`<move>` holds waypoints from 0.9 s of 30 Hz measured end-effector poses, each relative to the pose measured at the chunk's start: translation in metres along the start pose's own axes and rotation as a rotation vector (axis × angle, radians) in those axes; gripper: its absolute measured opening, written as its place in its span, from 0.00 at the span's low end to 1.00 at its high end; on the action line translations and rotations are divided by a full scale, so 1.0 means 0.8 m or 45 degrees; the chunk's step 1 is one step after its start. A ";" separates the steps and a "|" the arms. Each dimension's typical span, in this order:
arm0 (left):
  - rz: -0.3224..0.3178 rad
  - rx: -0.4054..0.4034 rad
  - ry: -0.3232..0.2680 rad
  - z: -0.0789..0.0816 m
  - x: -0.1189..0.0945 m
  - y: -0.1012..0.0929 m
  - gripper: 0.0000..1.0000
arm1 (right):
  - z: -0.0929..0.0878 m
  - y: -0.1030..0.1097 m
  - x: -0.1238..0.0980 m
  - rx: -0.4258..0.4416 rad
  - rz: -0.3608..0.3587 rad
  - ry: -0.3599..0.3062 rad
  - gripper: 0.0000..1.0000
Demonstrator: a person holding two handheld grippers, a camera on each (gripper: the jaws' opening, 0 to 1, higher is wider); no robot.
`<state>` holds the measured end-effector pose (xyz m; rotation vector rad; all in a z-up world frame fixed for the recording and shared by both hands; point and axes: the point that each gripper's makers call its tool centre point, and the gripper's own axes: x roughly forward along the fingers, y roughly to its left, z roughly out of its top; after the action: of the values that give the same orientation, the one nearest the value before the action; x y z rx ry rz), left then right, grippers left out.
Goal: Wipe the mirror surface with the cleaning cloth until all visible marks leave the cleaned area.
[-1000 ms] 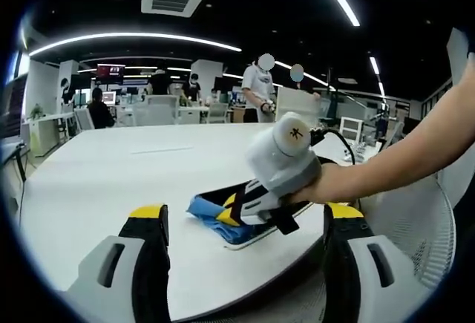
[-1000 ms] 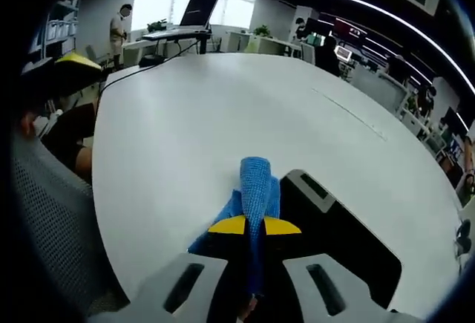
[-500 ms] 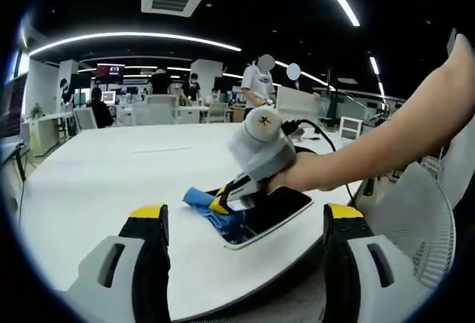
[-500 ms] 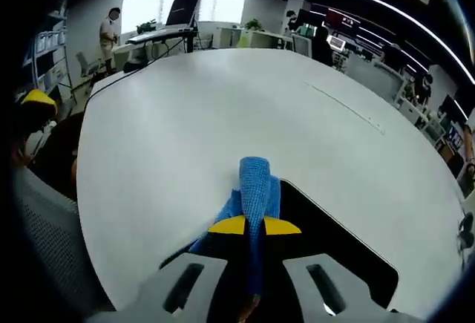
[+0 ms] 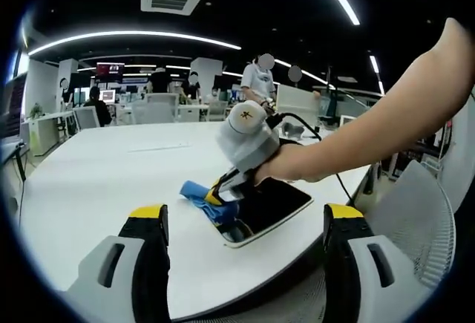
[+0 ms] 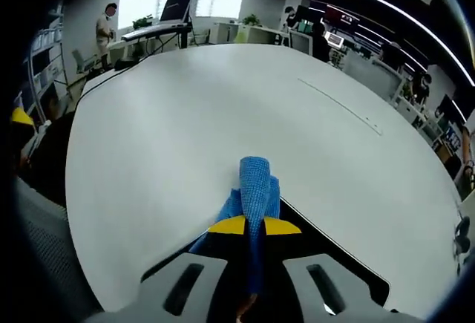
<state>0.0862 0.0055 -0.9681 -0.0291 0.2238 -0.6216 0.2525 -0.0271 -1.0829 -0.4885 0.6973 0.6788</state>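
A flat rectangular mirror (image 5: 261, 208) with a pale rim lies on the white table (image 5: 89, 182), its face dark. My right gripper (image 5: 216, 197), held by a person's hand, is shut on the blue cleaning cloth (image 5: 200, 194) and presses it against the mirror's far-left end. In the right gripper view that gripper (image 6: 254, 226) pinches the blue cloth (image 6: 254, 182) between yellow-tipped jaws over the dark mirror (image 6: 326, 252). My left gripper (image 5: 245, 215) stands open at the table's near edge, with nothing between its jaws.
The wide white table (image 6: 185, 122) runs far beyond the mirror. A mesh chair back (image 5: 419, 226) stands at the right. People (image 5: 260, 89) and desks with monitors stand at the back of the office. A cable (image 5: 345, 186) trails off the right gripper.
My right gripper has slid with the cloth along the mirror toward its far-left end, uncovering more of the dark glass. The left gripper has held still.
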 end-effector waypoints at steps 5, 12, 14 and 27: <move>0.003 0.001 0.006 -0.001 0.000 0.000 0.86 | 0.003 -0.010 0.008 0.019 -0.006 0.012 0.01; -0.001 0.000 0.003 -0.001 -0.001 0.000 0.86 | 0.006 -0.016 0.011 0.015 -0.030 0.015 0.01; -0.007 0.000 0.009 -0.001 0.000 -0.001 0.86 | 0.005 -0.015 0.012 0.018 -0.040 0.007 0.01; -0.005 -0.003 0.010 -0.002 0.001 -0.001 0.85 | 0.004 -0.018 0.011 -0.064 -0.053 -0.029 0.00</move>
<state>0.0862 0.0046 -0.9696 -0.0297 0.2321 -0.6253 0.2688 -0.0312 -1.0842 -0.5393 0.6483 0.6627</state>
